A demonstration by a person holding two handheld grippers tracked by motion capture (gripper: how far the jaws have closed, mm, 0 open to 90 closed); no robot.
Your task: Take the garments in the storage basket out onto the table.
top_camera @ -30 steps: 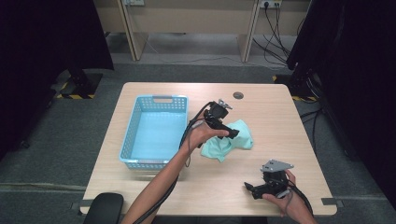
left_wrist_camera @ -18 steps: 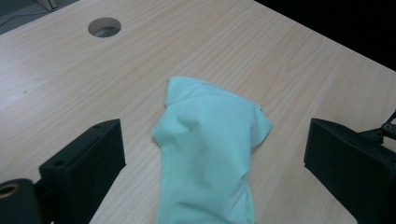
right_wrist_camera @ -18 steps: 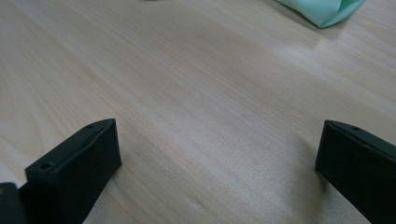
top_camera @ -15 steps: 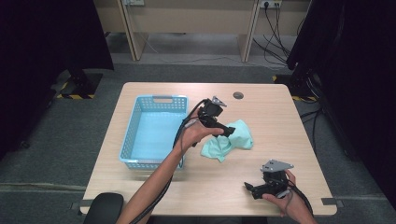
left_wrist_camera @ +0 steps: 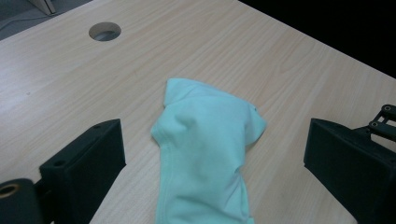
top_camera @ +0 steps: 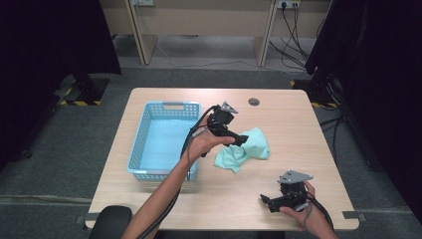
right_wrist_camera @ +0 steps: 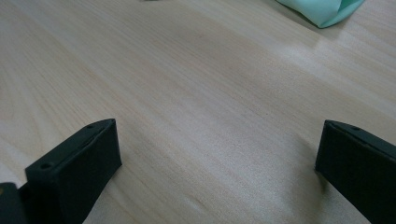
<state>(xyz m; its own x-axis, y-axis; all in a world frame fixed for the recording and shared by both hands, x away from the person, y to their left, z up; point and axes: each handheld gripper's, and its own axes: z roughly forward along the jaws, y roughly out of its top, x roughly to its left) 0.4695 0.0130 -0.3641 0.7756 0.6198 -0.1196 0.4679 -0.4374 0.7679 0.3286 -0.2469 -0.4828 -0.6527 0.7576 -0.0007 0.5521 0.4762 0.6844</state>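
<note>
A crumpled mint-green cloth [top_camera: 245, 148] lies on the wooden table, right of a light blue plastic basket [top_camera: 162, 140]. My left gripper [top_camera: 241, 140] hangs over the cloth's left part, open. In the left gripper view the cloth [left_wrist_camera: 205, 149] runs up between the two wide-apart jaws, and neither touches it. My right gripper [top_camera: 266, 200] rests low near the table's front right, open, nothing between its jaws. A corner of the cloth [right_wrist_camera: 327, 10] shows at the top of the right gripper view.
The basket holds nothing that I can see. A round cable hole [top_camera: 254, 101] sits near the table's far edge, also visible as the hole [left_wrist_camera: 104, 31] beyond the cloth. Bare wood [right_wrist_camera: 196, 93] lies between the right jaws. Desks and cables stand behind the table.
The left gripper has shifted slightly back toward the cloth's left side, staying open above it. The right gripper has not moved.
</note>
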